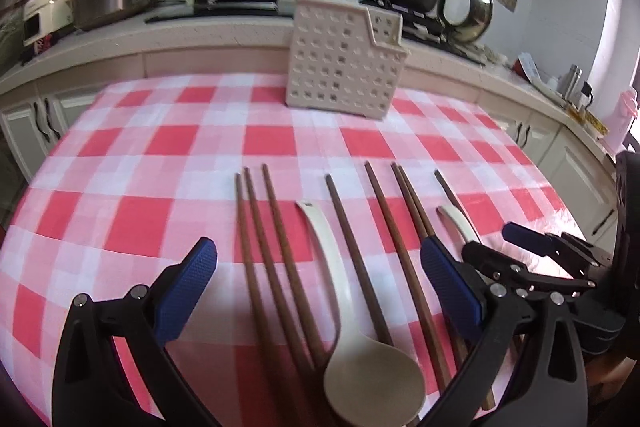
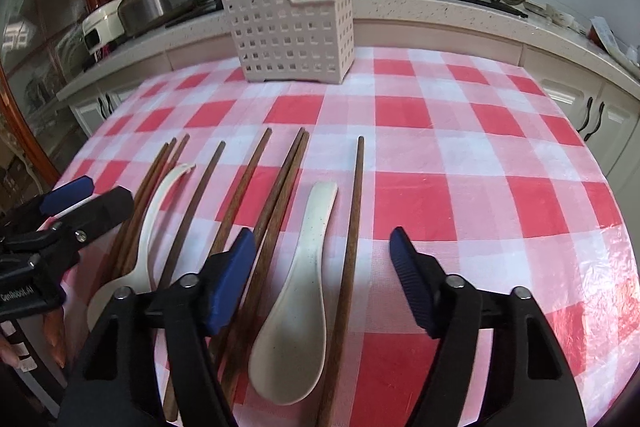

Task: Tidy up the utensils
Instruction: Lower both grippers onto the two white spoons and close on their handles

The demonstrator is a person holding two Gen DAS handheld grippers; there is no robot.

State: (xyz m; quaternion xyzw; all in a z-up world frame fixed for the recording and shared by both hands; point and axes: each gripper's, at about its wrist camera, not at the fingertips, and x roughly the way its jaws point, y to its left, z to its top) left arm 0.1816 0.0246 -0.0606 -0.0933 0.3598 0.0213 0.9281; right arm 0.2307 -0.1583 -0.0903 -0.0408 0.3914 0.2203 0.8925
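Behind the chopsticks (image 2: pixel 236 199) stands a perforated caddy (image 2: pixel 294 35), contents unseen; both tongs (image 1: pixel 320 291) (image 2: pixel 324 279) gape.

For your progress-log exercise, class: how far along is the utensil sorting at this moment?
Done: nothing visible; no utensil shows inside the perforated caddy. In hand: nothing; the left gripper and right gripper are both open above the row. Left: all the wooden chopsticks, the speckled spoon and the cream spoon lie on the checked tablecloth.
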